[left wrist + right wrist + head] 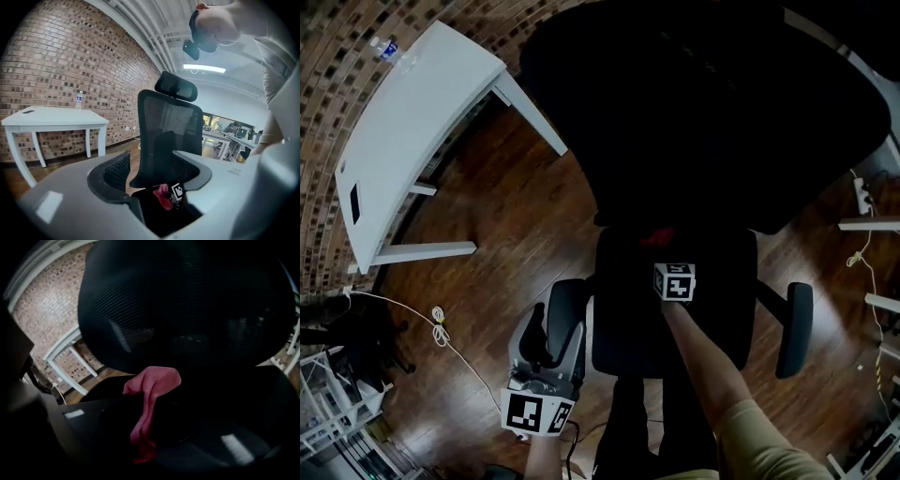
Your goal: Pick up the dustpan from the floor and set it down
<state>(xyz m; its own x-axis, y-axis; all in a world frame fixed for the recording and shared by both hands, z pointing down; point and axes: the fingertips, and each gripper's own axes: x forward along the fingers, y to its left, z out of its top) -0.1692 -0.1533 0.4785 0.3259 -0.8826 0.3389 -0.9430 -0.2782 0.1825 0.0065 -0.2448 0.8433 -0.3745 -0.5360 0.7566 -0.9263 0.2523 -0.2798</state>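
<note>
Over the seat of 1 black mesh-backed office chair [703,122], my right gripper [664,248] has its 2 jaws clamped on 1 soft, crumpled pink cloth [152,380] that hangs limp. My left gripper [553,336] holds its 2 grey jaws wide apart, empty. 1 white flat-topped table [412,122] carries 1 bottle [386,47]. No view shows me the dustpan.

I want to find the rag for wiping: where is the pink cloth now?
The pink cloth is on the black office chair's seat, close to the backrest, near the centre of the head view.
</note>
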